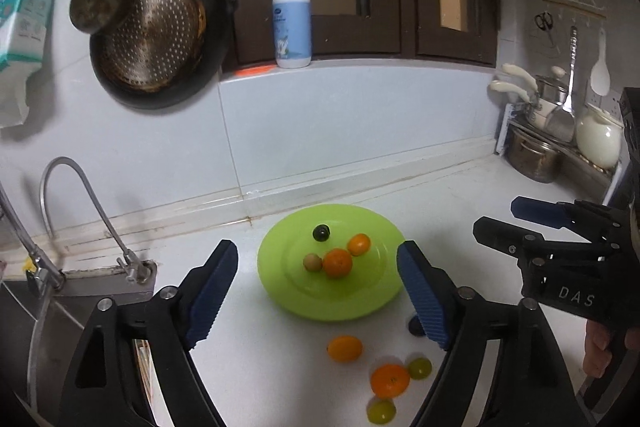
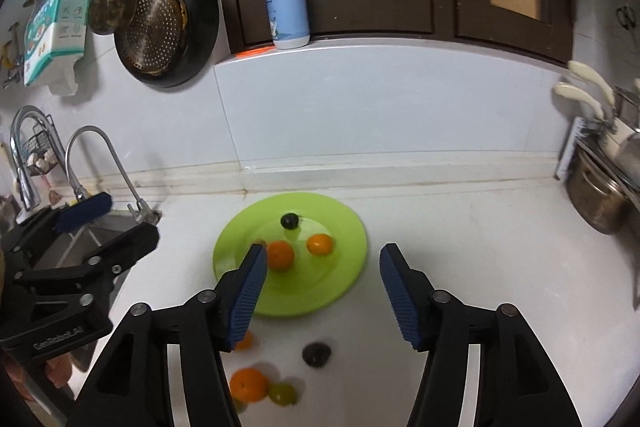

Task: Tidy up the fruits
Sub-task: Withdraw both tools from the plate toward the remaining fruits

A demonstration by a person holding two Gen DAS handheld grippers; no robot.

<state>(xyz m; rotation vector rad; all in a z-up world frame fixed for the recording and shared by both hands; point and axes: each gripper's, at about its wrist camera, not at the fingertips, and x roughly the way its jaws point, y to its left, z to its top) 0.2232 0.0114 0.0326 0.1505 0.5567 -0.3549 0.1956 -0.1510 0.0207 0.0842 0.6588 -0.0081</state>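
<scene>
A lime-green plate (image 1: 372, 301) (image 2: 348, 267) lies on the white counter. It holds a dark grape (image 1: 321, 232), two oranges (image 1: 337, 262) (image 1: 359, 244) and a small tan fruit (image 1: 312, 262). In front of it lie loose fruits: two oranges (image 1: 345, 348) (image 1: 389, 380), two green grapes (image 1: 419, 367) (image 1: 381, 411) and a dark fruit (image 2: 316, 354). My left gripper (image 1: 317, 251) (image 2: 130, 215) hangs open above the plate's near side, with nothing between its fingers. My right gripper (image 2: 323, 251) (image 1: 497, 215) is open and empty too, to the right of the left one.
A sink with curved taps (image 1: 72, 211) lies at the left. A soap bottle (image 1: 292, 19) stands on the sill behind. Pans (image 1: 156, 35) hang on the tiled wall. Pots and a white kettle (image 1: 598, 137) crowd the right corner.
</scene>
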